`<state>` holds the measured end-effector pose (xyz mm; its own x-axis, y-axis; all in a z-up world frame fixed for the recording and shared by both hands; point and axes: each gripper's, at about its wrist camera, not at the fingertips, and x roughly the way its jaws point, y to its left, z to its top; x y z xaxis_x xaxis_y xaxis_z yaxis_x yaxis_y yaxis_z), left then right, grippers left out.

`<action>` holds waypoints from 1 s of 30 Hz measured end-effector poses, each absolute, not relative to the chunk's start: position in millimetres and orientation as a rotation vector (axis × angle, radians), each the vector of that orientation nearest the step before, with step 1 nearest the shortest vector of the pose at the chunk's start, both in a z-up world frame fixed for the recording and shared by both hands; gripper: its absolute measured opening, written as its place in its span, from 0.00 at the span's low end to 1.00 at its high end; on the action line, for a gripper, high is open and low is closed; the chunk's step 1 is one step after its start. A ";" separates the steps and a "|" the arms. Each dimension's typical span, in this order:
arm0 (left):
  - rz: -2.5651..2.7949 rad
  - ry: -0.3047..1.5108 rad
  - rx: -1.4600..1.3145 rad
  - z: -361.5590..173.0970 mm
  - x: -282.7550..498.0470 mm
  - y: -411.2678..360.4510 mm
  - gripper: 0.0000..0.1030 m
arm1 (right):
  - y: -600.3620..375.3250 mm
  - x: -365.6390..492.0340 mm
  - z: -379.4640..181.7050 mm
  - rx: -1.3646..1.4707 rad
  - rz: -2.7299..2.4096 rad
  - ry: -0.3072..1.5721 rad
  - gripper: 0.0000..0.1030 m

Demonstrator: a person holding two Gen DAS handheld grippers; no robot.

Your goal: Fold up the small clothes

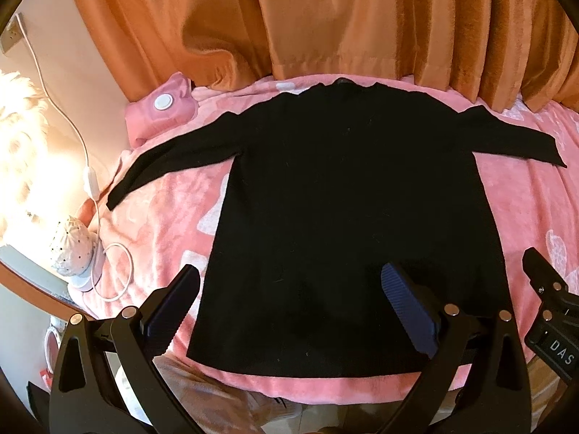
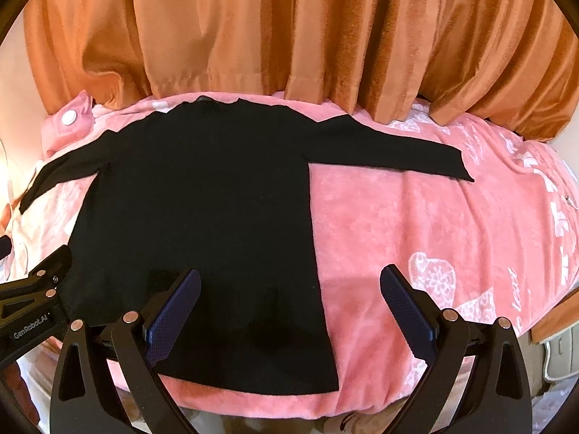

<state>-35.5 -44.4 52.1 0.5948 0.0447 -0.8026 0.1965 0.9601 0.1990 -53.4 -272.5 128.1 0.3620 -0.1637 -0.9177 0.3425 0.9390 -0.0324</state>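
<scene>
On pink blanket (image 1: 514,195), black sweater (image 1: 347,195) lies seemingly flat.

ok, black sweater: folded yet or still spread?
Spread. The black sweater lies flat on the pink blanket, both sleeves out sideways, no fold visible.

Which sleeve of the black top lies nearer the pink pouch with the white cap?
The left sleeve, running toward the lamp cable. Its shoulder sits right beside the pink pouch; the right sleeve stretches away across the bed.

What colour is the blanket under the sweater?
Pink with white hearts, the blanket shows best in the right wrist view.
</scene>
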 end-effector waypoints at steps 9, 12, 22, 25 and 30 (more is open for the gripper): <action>-0.194 1.048 0.067 36.7 -3.1 -24.2 0.95 | -337.1 -33.8 101.4 0.358 -0.309 1.098 0.95; -0.212 1.049 -0.075 30.8 15.3 -7.9 0.95 | -417.0 -20.9 73.8 0.505 -0.389 1.065 0.95; -0.209 0.952 -0.198 16.6 55.6 -11.3 0.95 | -633.6 10.2 -37.9 0.802 -0.768 1.015 0.76; -0.215 0.966 -0.197 6.8 66.1 -16.9 0.95 | -653.9 11.3 -63.7 0.938 -0.768 0.980 0.51; -0.233 0.977 -0.216 -4.9 83.1 -23.3 0.93 | -645.4 43.8 -35.0 0.859 -0.696 0.888 0.06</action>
